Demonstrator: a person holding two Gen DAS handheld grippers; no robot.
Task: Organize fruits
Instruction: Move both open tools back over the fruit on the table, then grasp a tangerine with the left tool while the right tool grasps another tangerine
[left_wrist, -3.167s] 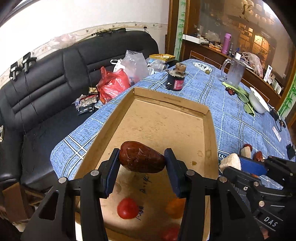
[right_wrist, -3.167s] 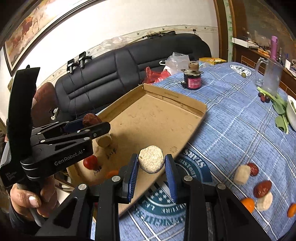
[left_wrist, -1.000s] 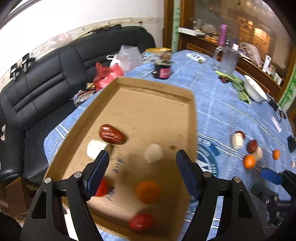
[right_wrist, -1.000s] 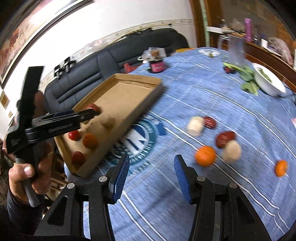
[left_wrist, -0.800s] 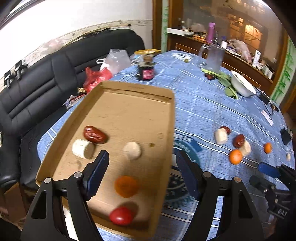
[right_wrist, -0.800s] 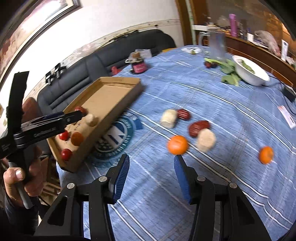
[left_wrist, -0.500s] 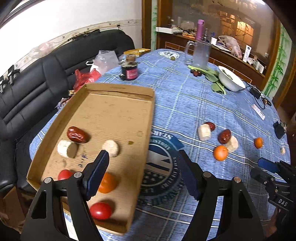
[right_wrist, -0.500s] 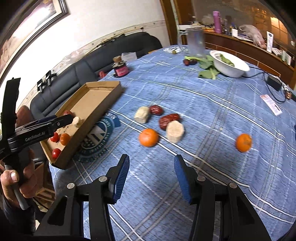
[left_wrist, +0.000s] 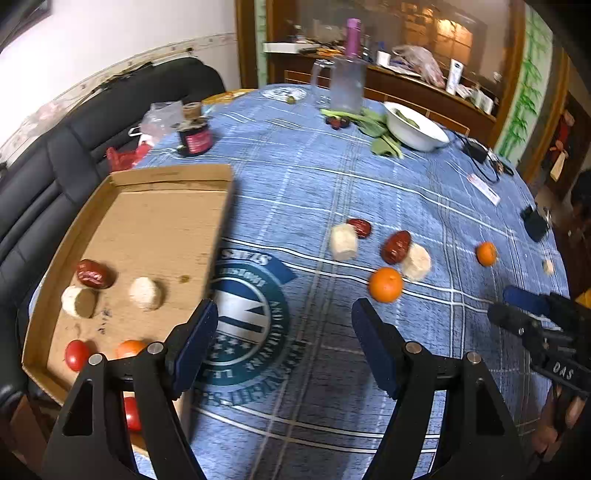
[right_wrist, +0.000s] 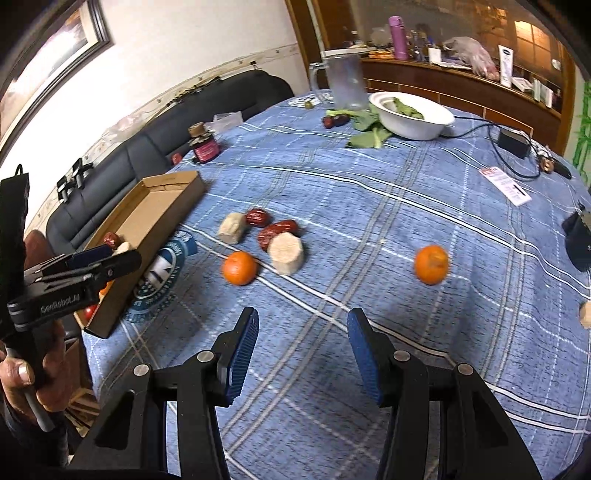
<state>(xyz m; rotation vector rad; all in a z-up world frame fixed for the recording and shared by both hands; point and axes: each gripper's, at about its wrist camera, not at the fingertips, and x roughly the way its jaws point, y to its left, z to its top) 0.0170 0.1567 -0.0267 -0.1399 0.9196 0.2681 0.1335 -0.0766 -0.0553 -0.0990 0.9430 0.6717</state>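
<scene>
Both jaws now empty, fruit left in cardboard tray (left_wrist: 159, 177).

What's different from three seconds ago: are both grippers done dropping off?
Yes. The left gripper let go of the red date and the right gripper let go of the pale chunk; both now lie in the cardboard tray. Both grippers, jaws open, have swung right toward the loose fruit on the tablecloth. That fruit hasn't moved.
</scene>
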